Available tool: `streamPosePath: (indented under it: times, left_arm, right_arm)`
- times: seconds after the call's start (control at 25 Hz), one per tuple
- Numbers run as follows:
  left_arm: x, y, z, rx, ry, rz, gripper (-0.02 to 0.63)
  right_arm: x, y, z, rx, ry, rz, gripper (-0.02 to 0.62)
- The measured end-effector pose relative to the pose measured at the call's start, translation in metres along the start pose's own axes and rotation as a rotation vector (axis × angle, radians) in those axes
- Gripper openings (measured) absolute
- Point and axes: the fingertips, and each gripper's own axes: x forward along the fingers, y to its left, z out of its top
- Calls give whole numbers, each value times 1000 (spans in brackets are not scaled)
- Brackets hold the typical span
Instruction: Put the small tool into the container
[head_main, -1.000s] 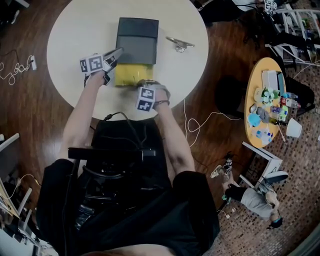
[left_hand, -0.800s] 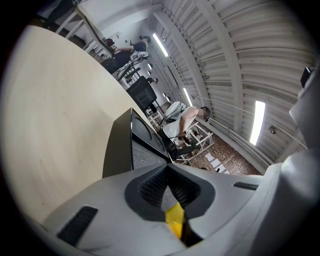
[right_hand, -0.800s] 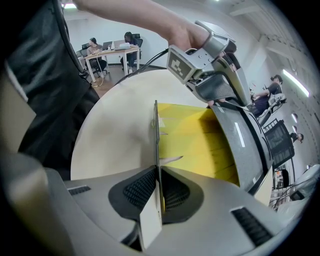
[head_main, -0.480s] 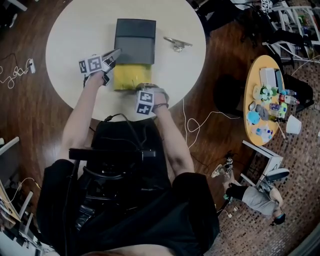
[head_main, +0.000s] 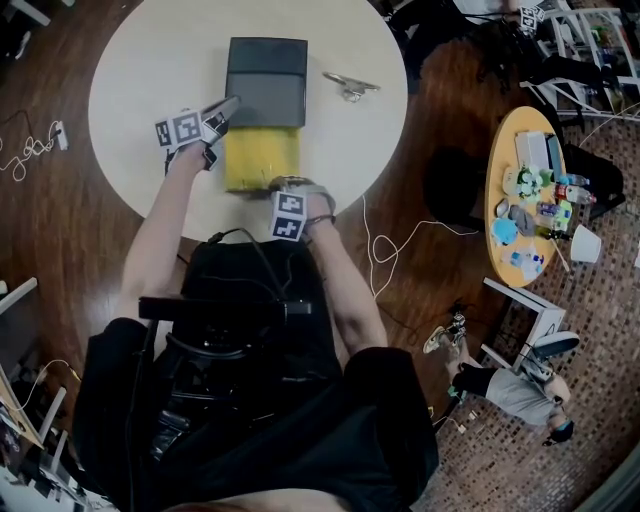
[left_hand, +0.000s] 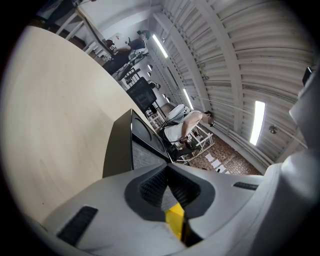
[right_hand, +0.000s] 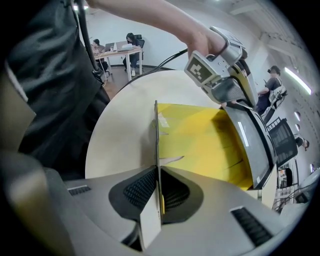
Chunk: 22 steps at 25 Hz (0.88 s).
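Observation:
A dark grey case (head_main: 265, 80) lies on the round white table (head_main: 140, 60), and a yellow drawer (head_main: 260, 155) sticks out of its near end. My left gripper (head_main: 222, 112) is shut on the case's left edge at the open end; in the left gripper view the case (left_hand: 125, 145) runs straight ahead from the closed jaws. My right gripper (head_main: 290, 185) is shut on the thin front wall of the drawer (right_hand: 200, 145). The small metal tool (head_main: 350, 86) lies on the table right of the case, apart from both grippers.
The table's near edge is just behind my right gripper. A white cable (head_main: 385, 250) trails over the wooden floor to the right. An orange side table (head_main: 535, 200) crowded with bottles and boxes stands farther right.
The yellow drawer has slid farther out of the dark case toward me, drawn by my right gripper. My left gripper has stayed on the case.

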Motion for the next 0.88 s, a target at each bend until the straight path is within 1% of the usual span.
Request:
streamPosePath:
  times: [0.88]
  left_arm:
    - [-5, -5, 3, 46, -64, -34, -5]
  right_arm:
    - [-4, 21, 1, -9, 22, 6, 31]
